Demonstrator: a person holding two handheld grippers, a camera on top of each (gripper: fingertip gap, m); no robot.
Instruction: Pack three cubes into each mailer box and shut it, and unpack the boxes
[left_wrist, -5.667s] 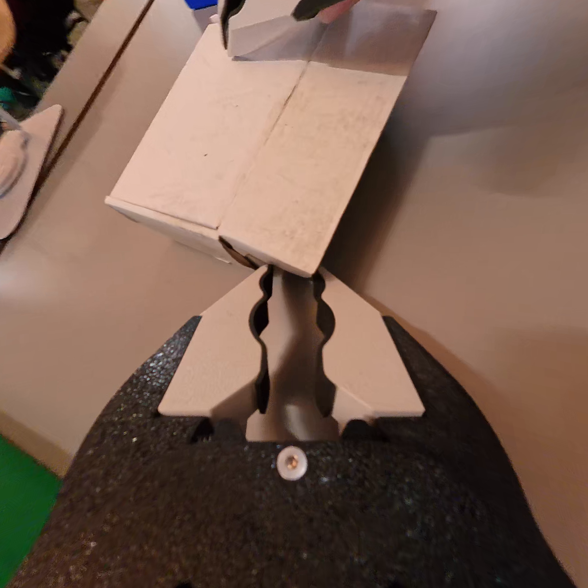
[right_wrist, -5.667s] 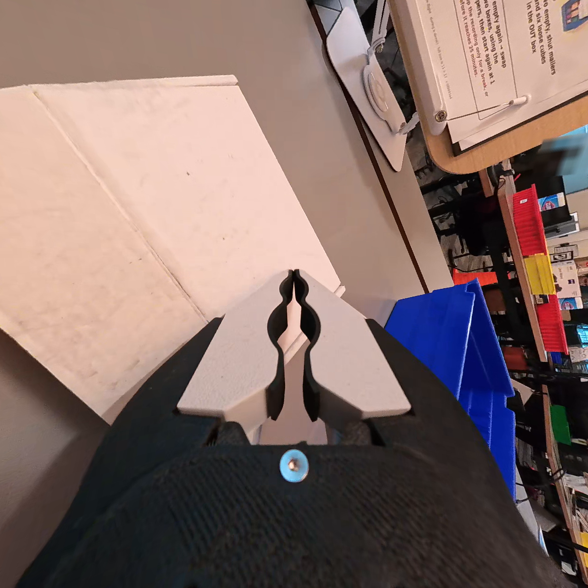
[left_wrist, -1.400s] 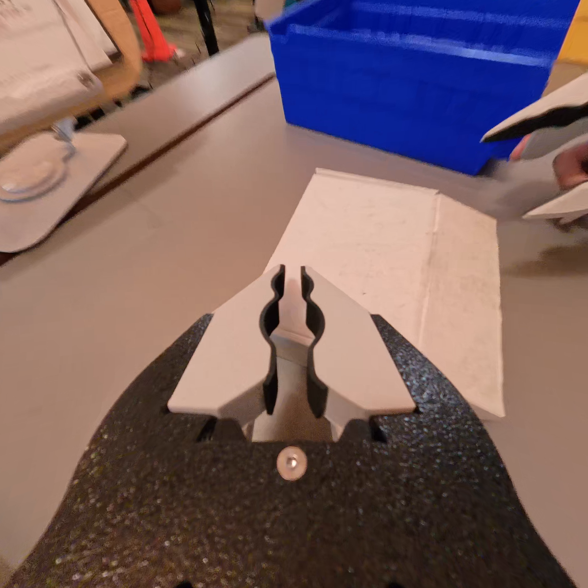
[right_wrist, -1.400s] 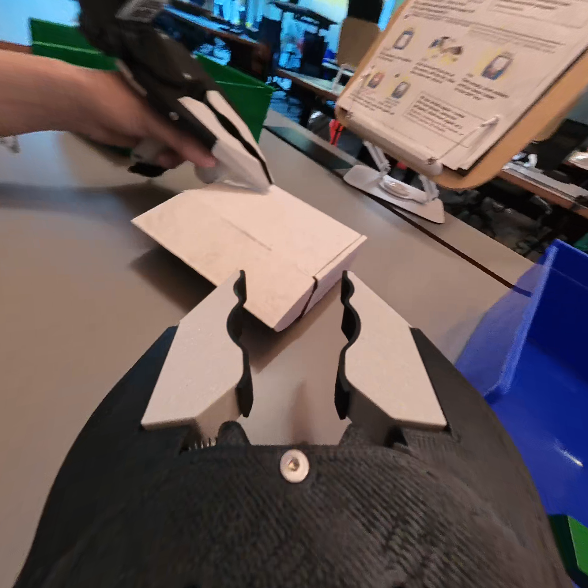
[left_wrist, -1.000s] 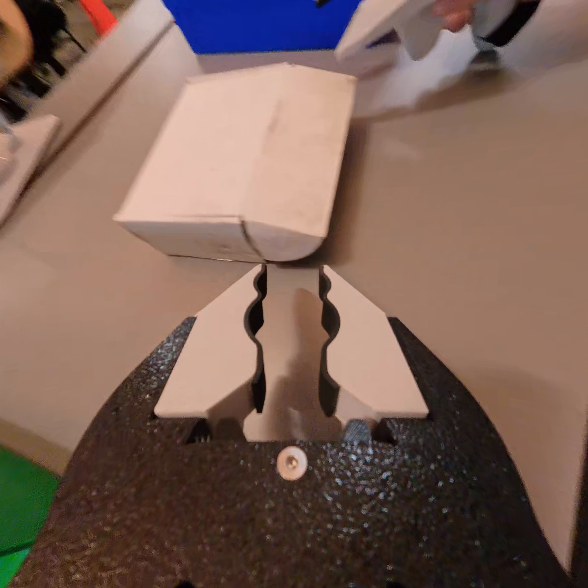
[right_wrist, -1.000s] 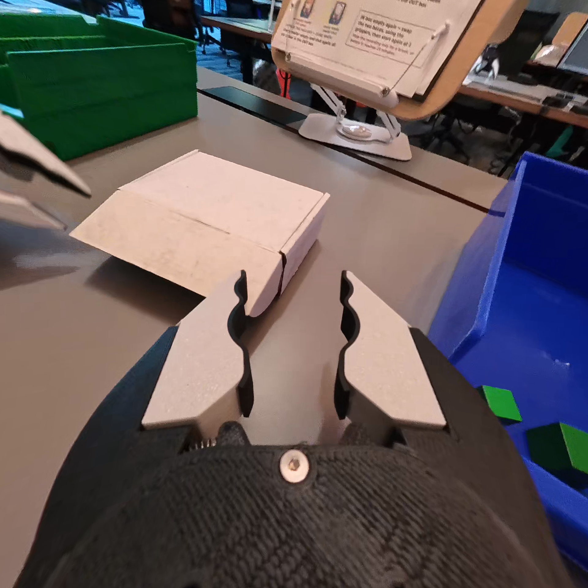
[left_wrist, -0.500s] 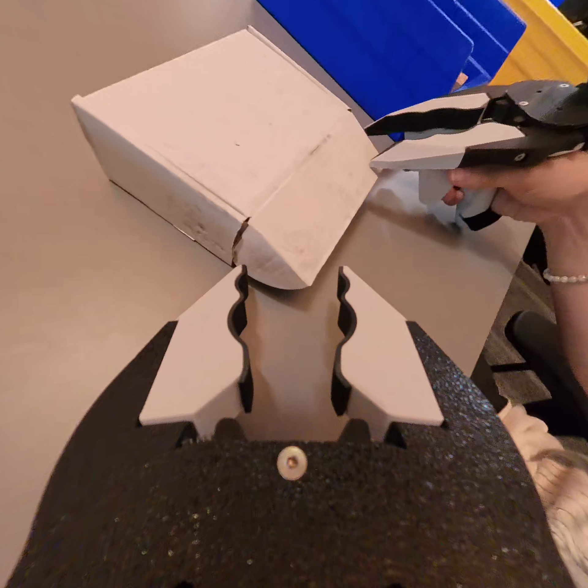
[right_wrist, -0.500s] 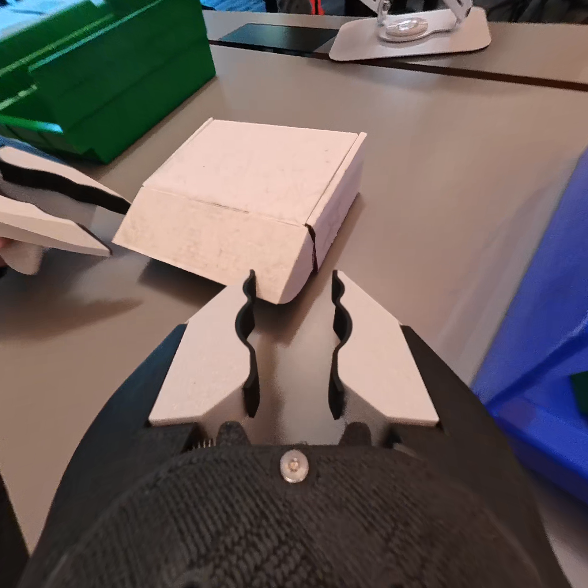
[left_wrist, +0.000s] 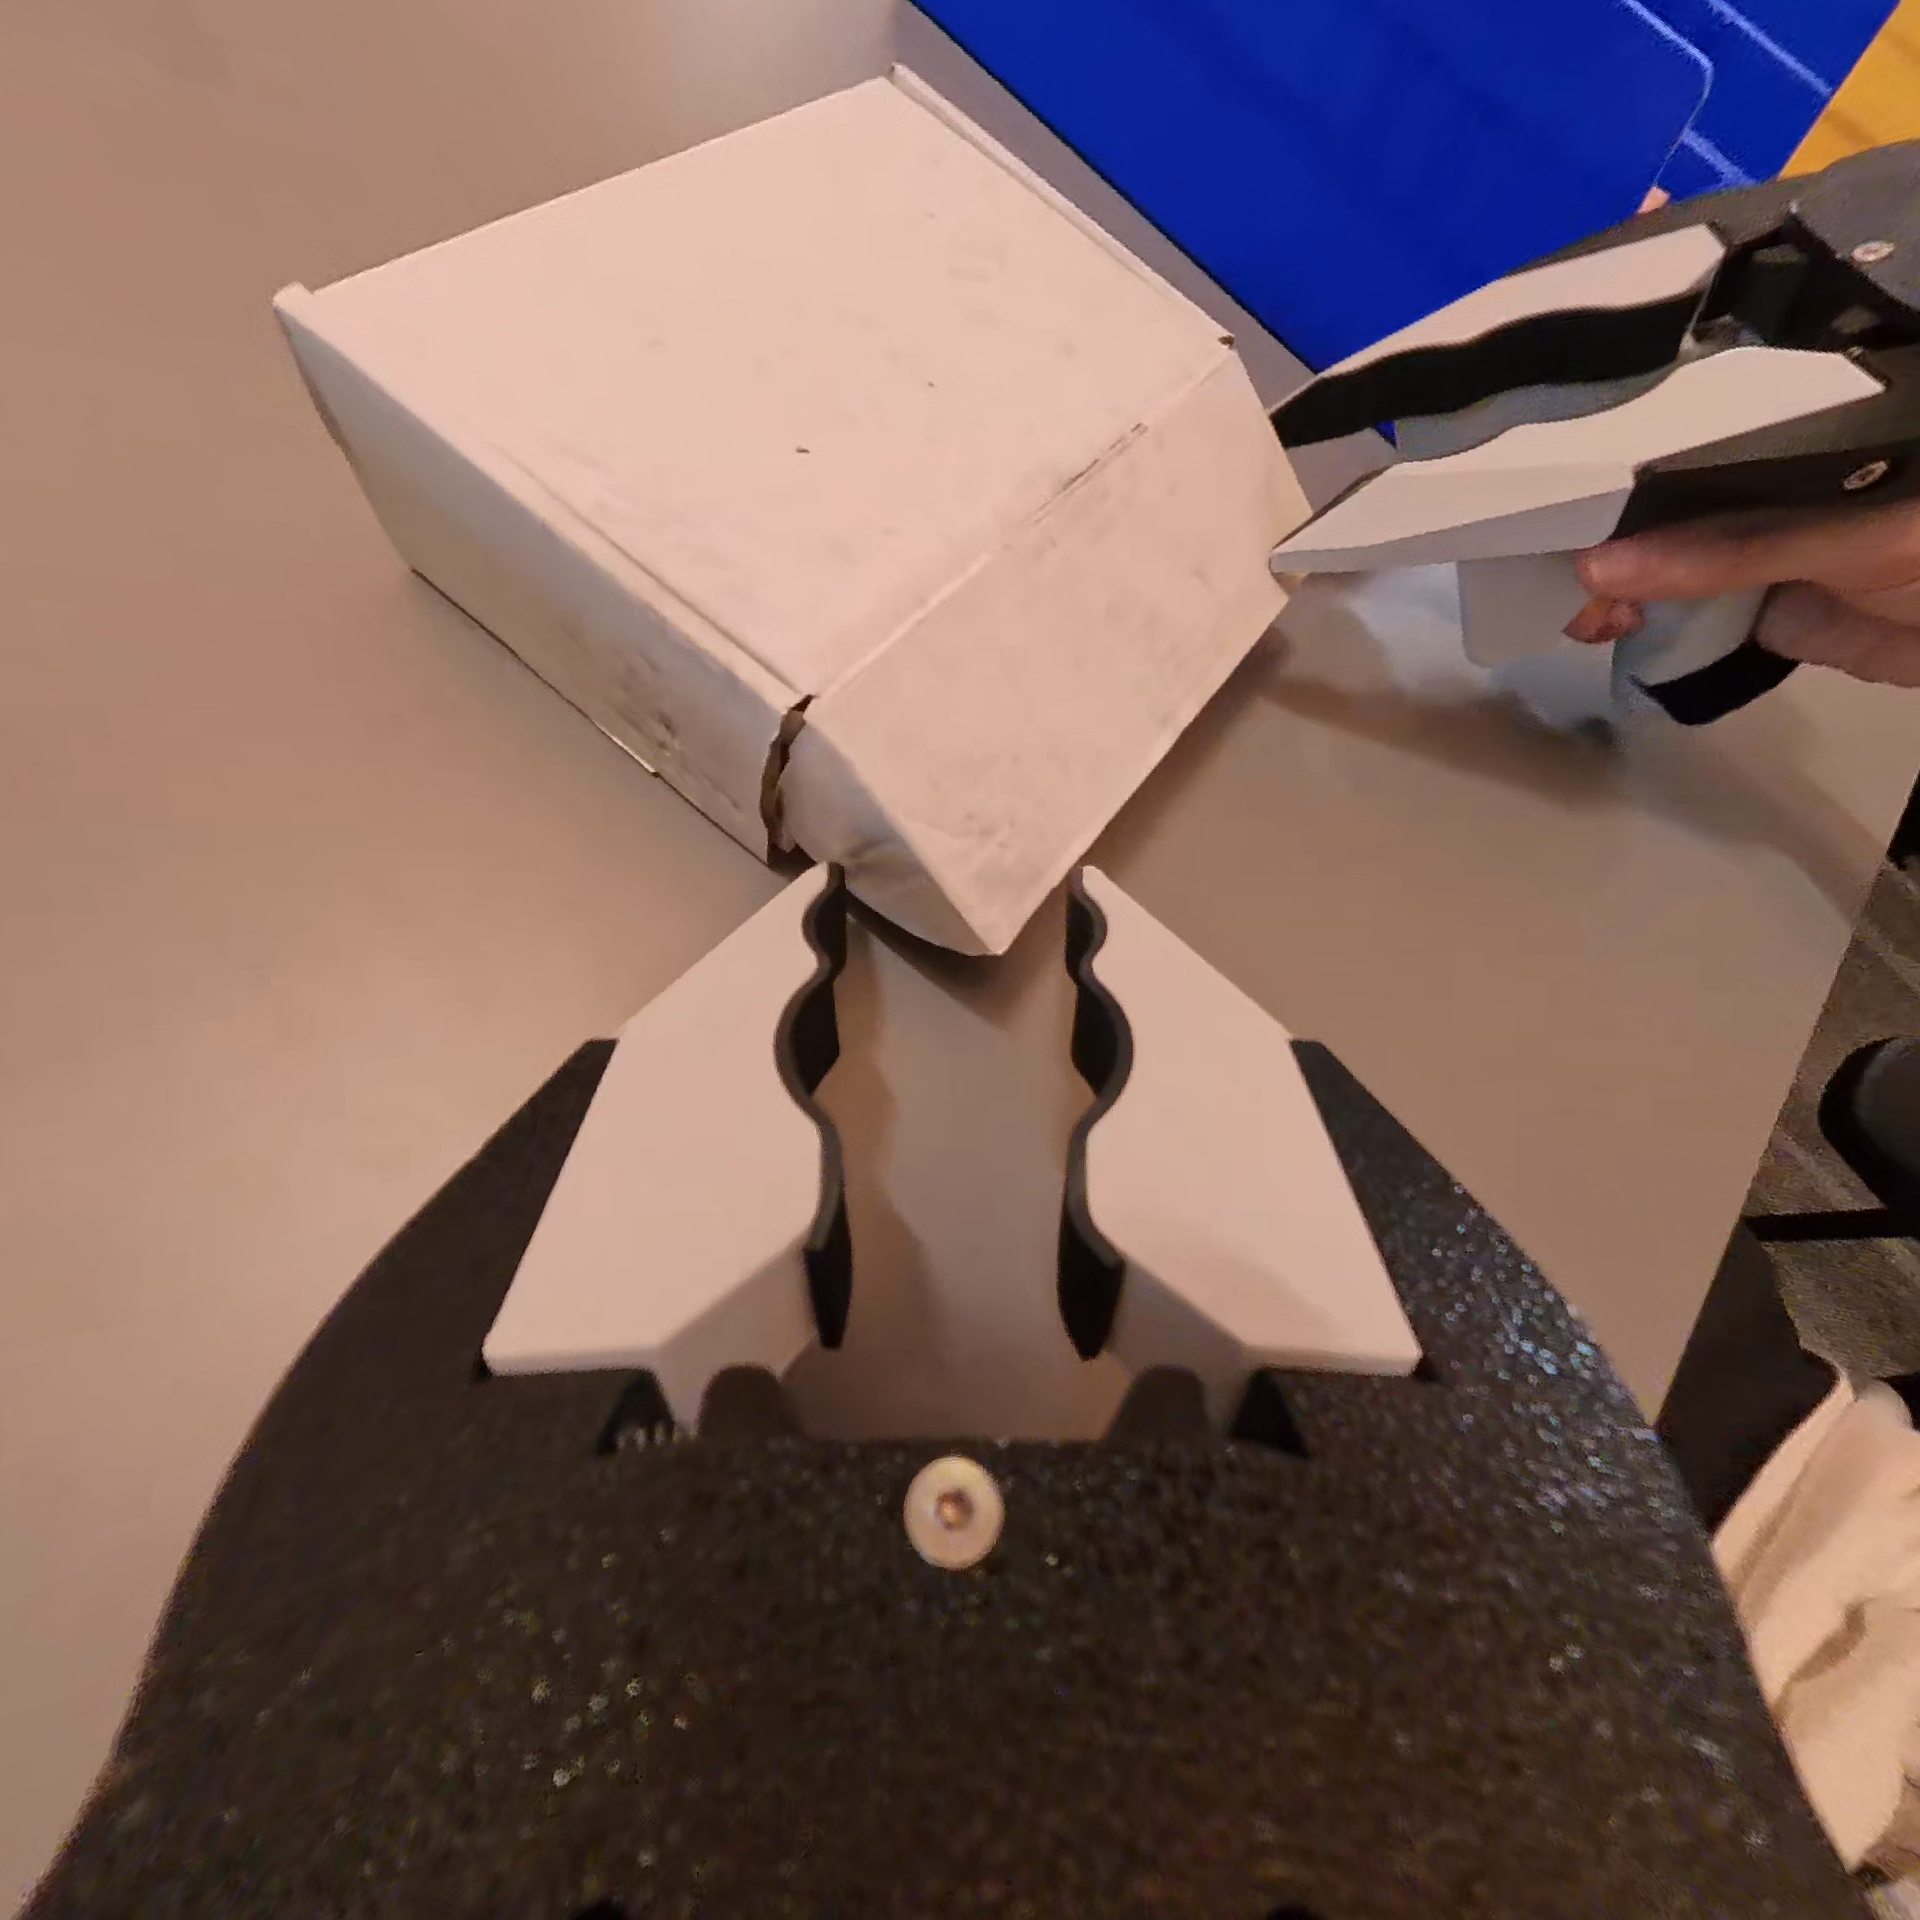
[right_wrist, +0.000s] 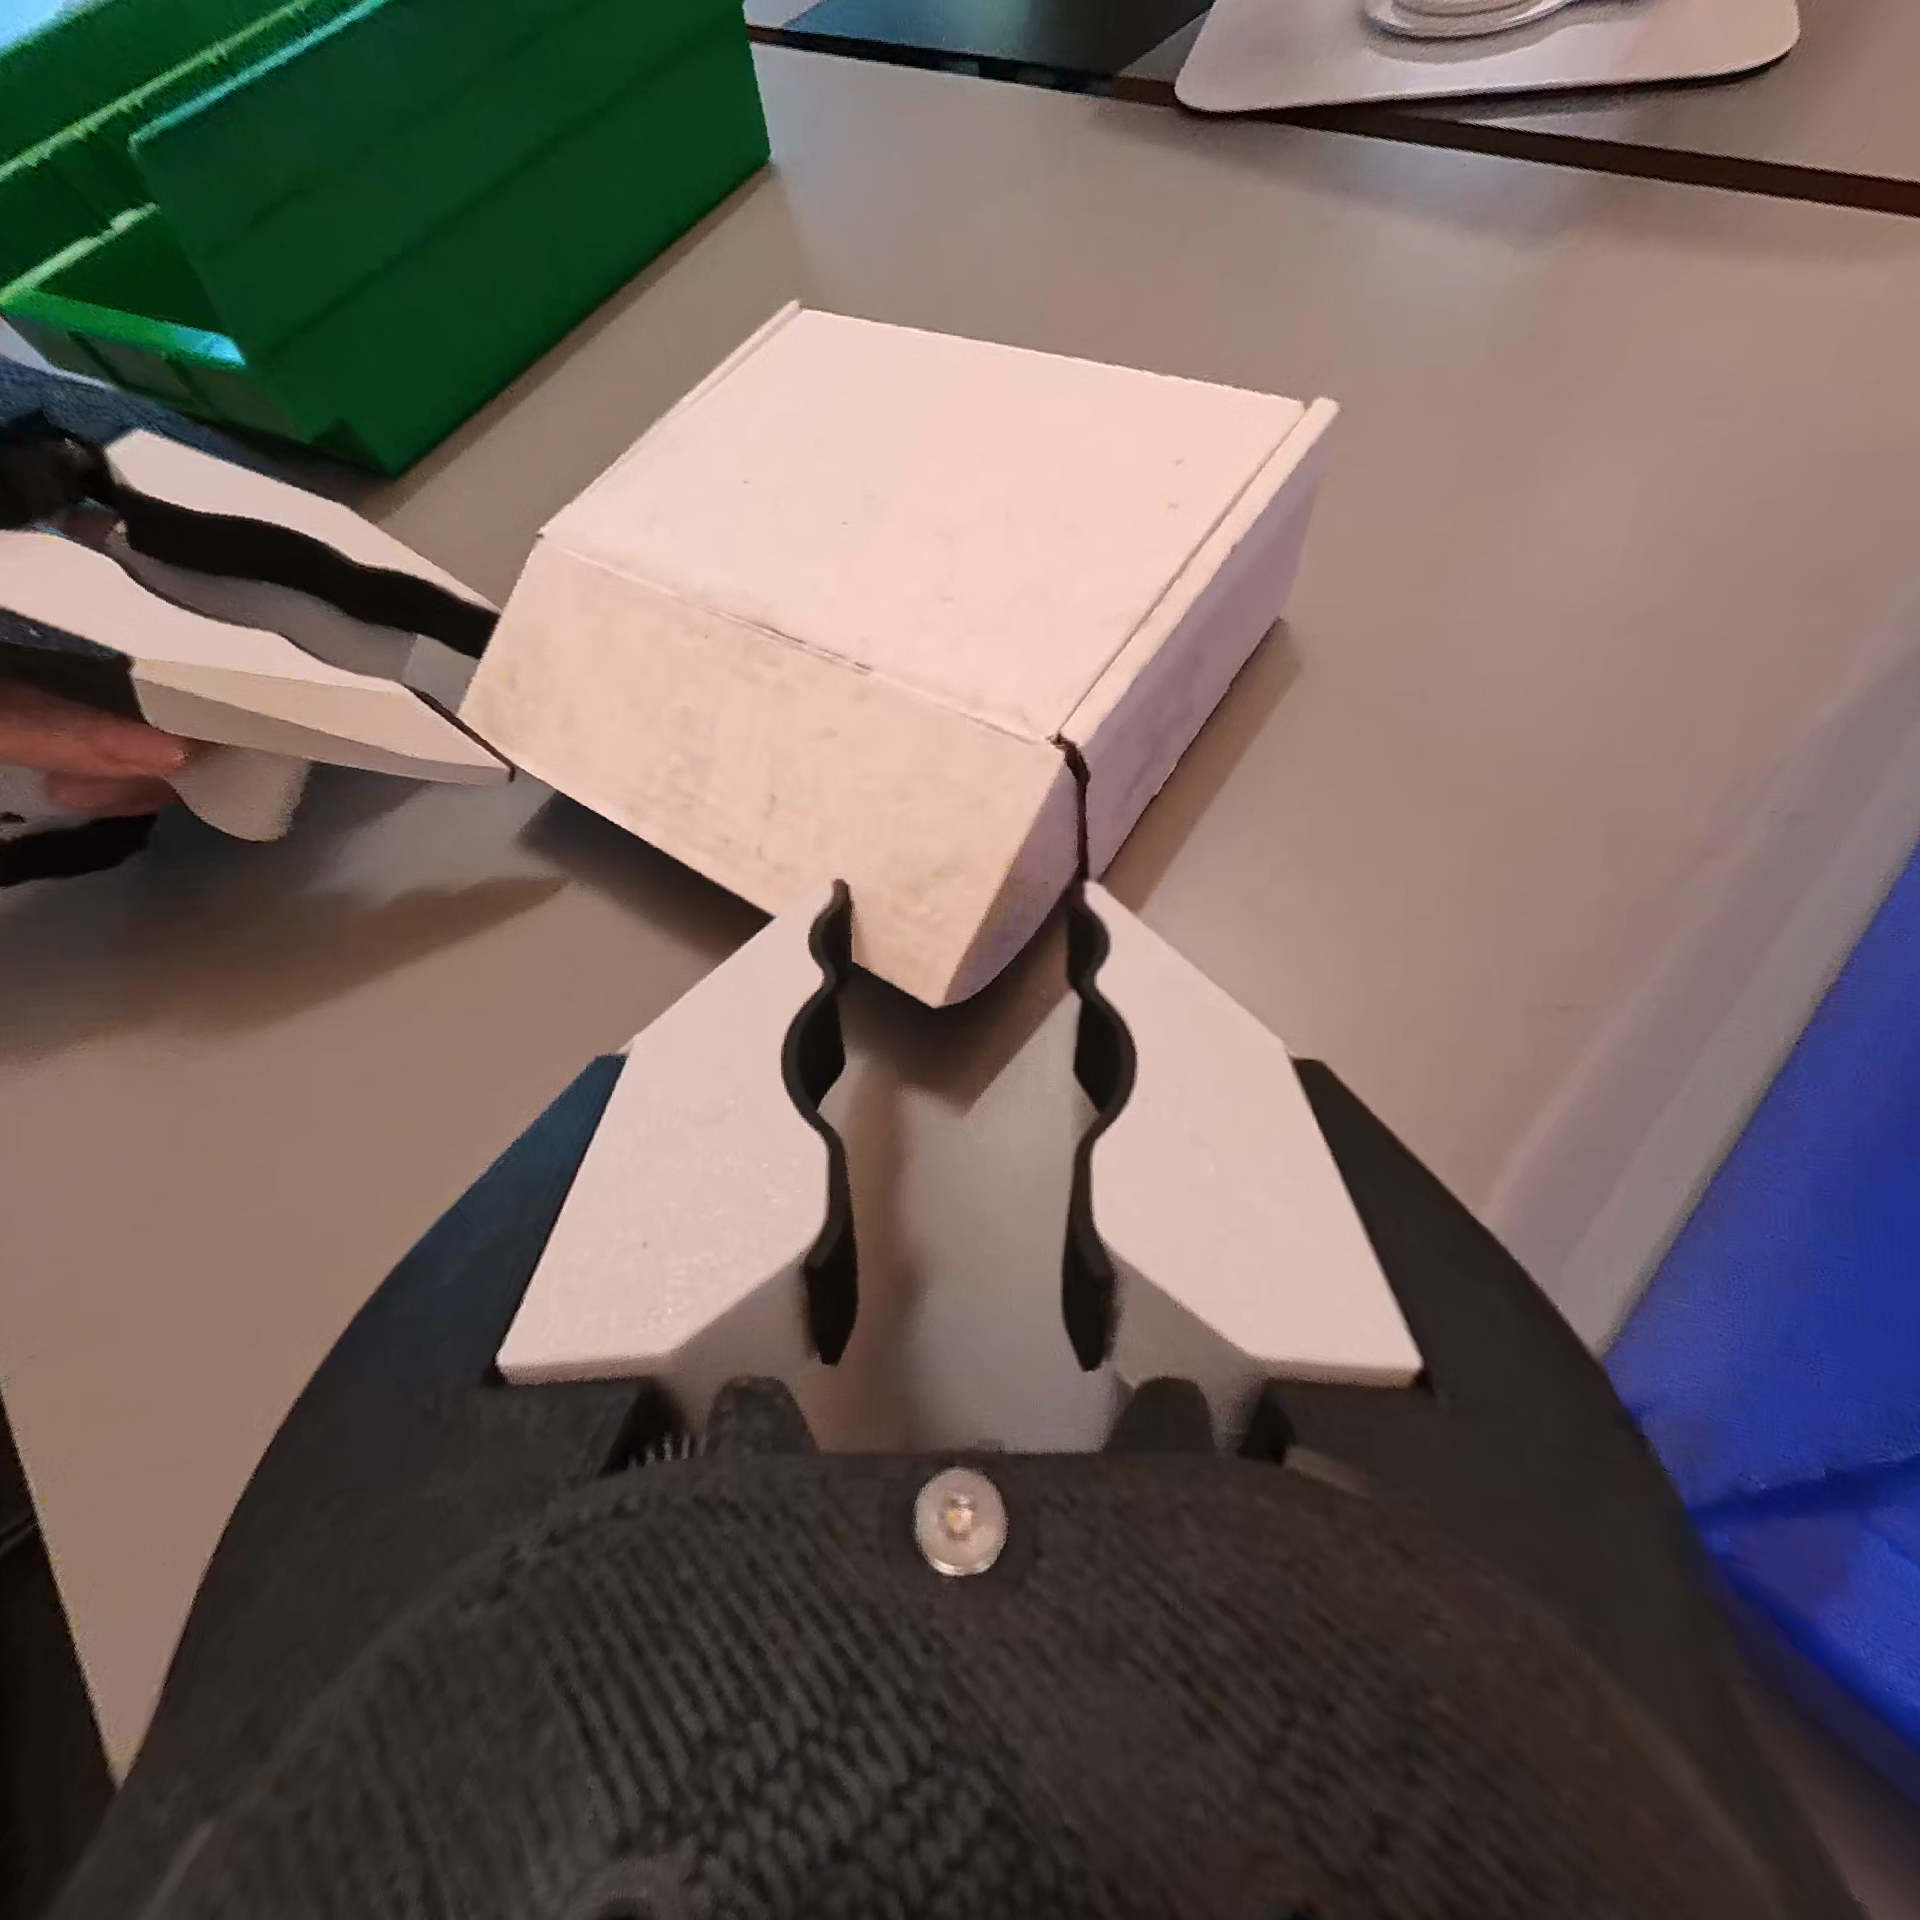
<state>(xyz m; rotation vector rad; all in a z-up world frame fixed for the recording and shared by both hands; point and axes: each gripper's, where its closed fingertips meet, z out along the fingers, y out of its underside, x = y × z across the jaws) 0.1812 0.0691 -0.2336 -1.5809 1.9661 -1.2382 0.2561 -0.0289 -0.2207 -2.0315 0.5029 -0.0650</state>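
In the left wrist view the left gripper is spread, its fingertips at the near corner of the white mailer box on the grey desk, where the front flap slopes out from the box; the right gripper, also parted, meets the flap's far right edge, with a blue bin behind. In the right wrist view the right gripper is spread around the flap's near corner, the left gripper sits at the flap's left edge, and a green bin stands far left.

both wrist views closely share the box.
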